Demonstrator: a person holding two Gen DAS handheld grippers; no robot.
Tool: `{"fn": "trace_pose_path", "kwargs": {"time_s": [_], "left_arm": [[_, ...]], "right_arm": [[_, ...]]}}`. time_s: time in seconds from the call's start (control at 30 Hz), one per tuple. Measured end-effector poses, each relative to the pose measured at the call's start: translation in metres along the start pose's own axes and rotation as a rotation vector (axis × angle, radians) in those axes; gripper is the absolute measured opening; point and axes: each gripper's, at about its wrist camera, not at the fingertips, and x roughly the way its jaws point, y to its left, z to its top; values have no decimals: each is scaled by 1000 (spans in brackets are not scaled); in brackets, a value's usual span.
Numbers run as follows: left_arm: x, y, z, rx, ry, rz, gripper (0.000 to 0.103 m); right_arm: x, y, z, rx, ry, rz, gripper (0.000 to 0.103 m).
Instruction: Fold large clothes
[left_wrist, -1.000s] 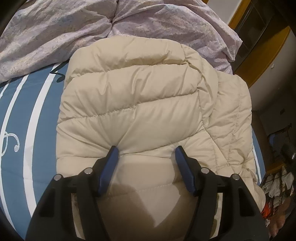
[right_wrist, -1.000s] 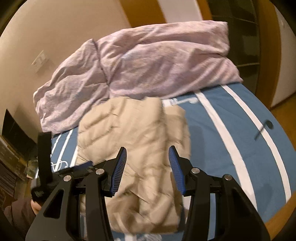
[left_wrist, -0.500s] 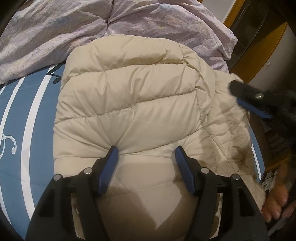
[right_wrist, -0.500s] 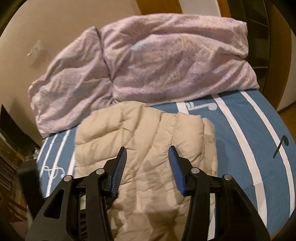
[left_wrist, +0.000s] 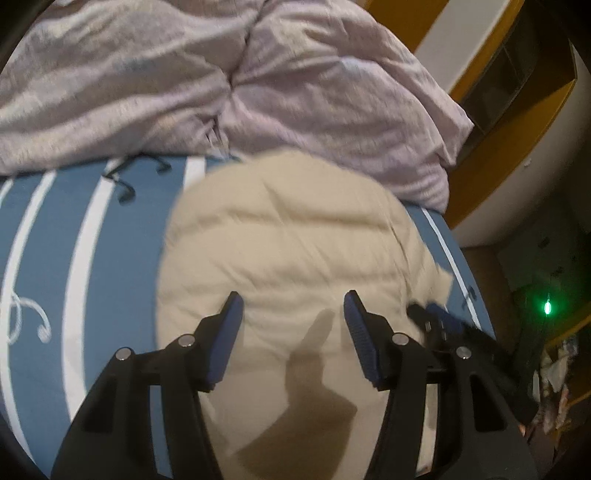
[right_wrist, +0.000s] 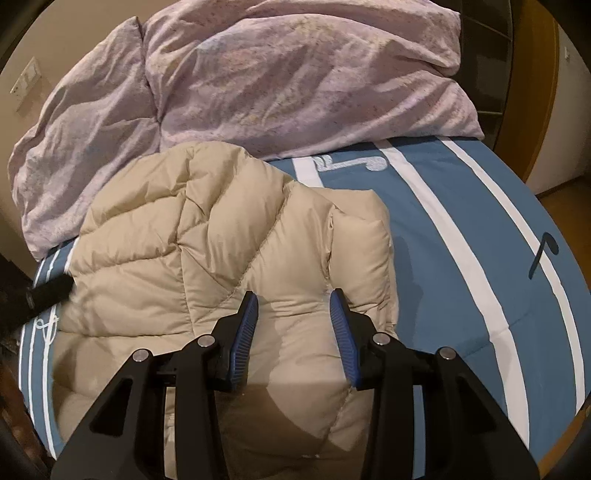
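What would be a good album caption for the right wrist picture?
Open right gripper poised over a folded beige puffer jacket on a blue striped bedspread, lilac duvet behind.

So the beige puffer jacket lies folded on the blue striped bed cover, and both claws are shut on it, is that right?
Not quite: both claws are open. The left claw and right claw each show jaws spread, gripping nothing. The beige puffer jacket does lie folded on the blue striped bed cover.
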Motion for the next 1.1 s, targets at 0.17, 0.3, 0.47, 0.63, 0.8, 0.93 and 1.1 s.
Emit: {"fn": "trace_pose_path", "kwargs": {"time_s": [0.17,0.3,0.47,0.63,0.8,0.93,1.1], "left_arm": [[12,-6,18,42,-43,85,58],[28,-13,16,111,-64,158,58],[44,-13,6,139,-71,197,60],[56,-11,-1,161,-68,220,63],[66,-9,-5,171,-68,227,65],[71,-9,-6,183,-74,232,67],[74,-7,-9,188,-85,231,70]], "right_arm": [[6,0,-1,-7,-3,-17,42],[10,-1,-2,-11,-11,-20,42],[14,-3,-3,-17,-22,-12,43],[17,-3,-4,-20,-37,-4,44],[19,-5,-6,-15,-58,7,45],[19,-6,-8,-8,-70,12,46],[19,-6,-9,-15,-80,0,46]]}}
